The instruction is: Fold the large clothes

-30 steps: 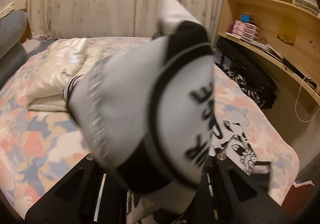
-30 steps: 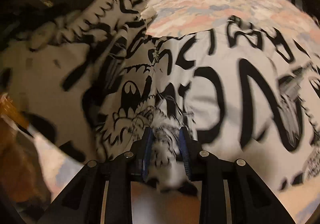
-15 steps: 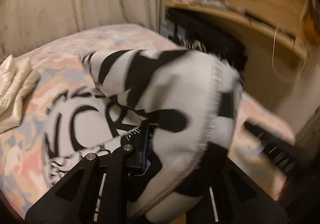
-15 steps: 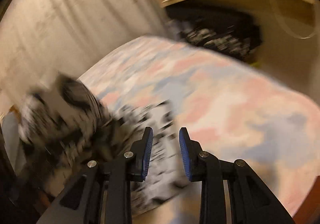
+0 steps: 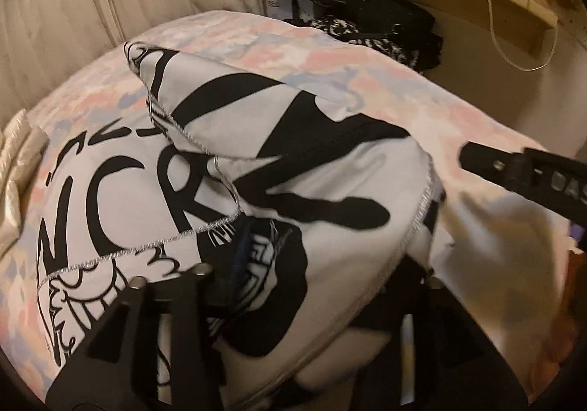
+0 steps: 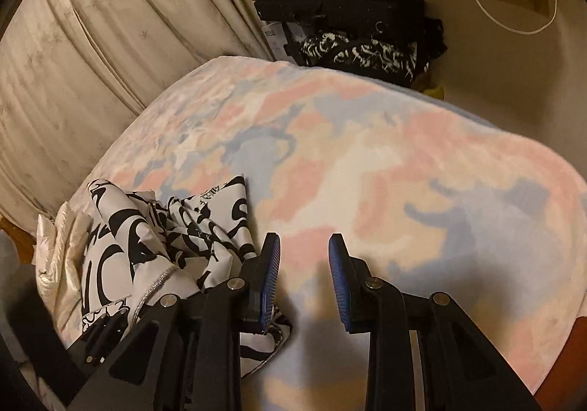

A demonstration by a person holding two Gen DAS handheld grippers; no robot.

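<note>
While left gripper [image 5: 293, 264] pinches garment [image 5: 293, 191], right gripper [image 6: 303, 279] gapes.

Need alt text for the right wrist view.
The right tongs hang open and empty over a pastel patchwork blanket. The black-and-white printed garment lies bunched to their left, curtains behind.

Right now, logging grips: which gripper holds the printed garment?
The left gripper, shut on the black-and-white garment; the right gripper is open over the bedspread.
</note>
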